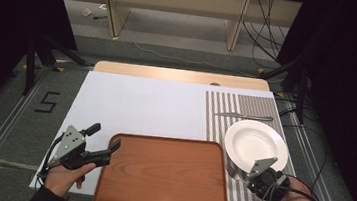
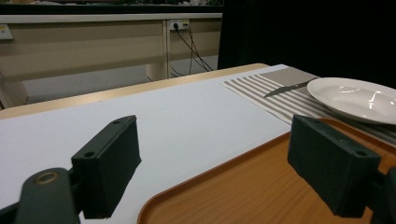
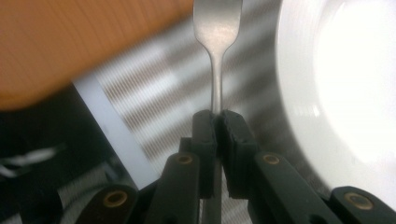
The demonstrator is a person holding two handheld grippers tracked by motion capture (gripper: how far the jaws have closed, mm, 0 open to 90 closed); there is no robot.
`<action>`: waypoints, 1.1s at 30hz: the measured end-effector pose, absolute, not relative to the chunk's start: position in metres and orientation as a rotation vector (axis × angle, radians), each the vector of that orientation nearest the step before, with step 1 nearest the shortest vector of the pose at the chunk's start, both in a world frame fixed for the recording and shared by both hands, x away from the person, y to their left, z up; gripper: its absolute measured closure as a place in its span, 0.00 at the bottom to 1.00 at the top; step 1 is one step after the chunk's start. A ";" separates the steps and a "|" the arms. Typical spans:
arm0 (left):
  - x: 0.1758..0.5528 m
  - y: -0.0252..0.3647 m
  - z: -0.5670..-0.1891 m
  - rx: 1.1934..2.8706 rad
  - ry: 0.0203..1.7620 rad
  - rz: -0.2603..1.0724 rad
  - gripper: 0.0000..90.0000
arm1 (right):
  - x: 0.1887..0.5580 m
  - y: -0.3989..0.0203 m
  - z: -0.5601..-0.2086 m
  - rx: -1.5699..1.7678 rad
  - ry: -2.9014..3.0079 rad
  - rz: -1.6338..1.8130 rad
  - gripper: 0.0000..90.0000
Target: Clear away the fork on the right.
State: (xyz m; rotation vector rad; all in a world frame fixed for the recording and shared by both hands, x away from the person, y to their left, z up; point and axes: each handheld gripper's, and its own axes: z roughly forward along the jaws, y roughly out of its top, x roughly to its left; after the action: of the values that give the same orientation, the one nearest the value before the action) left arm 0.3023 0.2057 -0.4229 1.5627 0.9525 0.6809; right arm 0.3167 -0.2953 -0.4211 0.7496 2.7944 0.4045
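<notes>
Right gripper view shows the right gripper (image 3: 218, 122) squeezed tight on a thin fork (image 3: 217, 56), pinched low on its handle. The fork sits between the tray (image 3: 70, 42) and the plate (image 3: 345, 88), over the striped mat (image 3: 154, 93). The grip is small, so the fork could spin or slip out. Its end could also bump the plate. The left gripper (image 2: 215, 163) is wide open, holding nothing, astride the tray's rim.

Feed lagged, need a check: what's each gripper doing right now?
Left gripper: open, holding nothing, jaws astride the tray edge.
Right gripper: shut on the fork handle.
</notes>
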 end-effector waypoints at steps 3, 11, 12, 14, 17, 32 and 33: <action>0.302 0.205 -0.423 1.563 0.952 0.682 0.18 | 0.316 -0.289 -0.415 0.756 2.761 0.500 0.94; 0.302 0.206 -0.423 1.563 0.949 0.681 0.18 | 0.315 -0.272 -0.404 0.747 2.711 0.666 0.94; 0.302 0.206 -0.423 1.559 0.950 0.681 0.18 | 0.316 -0.268 -0.404 0.749 2.689 0.687 0.94; 0.302 0.206 -0.422 1.558 0.950 0.681 0.18 | 0.317 -0.265 -0.404 0.749 2.682 0.684 0.94; 0.302 0.205 -0.422 1.561 0.945 0.681 0.18 | 0.316 -0.261 -0.404 0.751 2.671 0.714 0.94; 0.301 0.206 -0.422 1.558 0.946 0.683 0.18 | 0.314 -0.246 -0.403 0.792 2.649 0.874 0.94; 0.302 0.206 -0.422 1.558 0.946 0.683 0.18 | 0.314 -0.245 -0.403 0.795 2.649 0.882 0.94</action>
State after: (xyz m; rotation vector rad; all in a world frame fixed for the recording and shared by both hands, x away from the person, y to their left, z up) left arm 0.3015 0.2057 -0.4223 1.5579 0.9463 0.6831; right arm 0.3144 -0.2450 -0.4031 0.7946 2.6489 0.8819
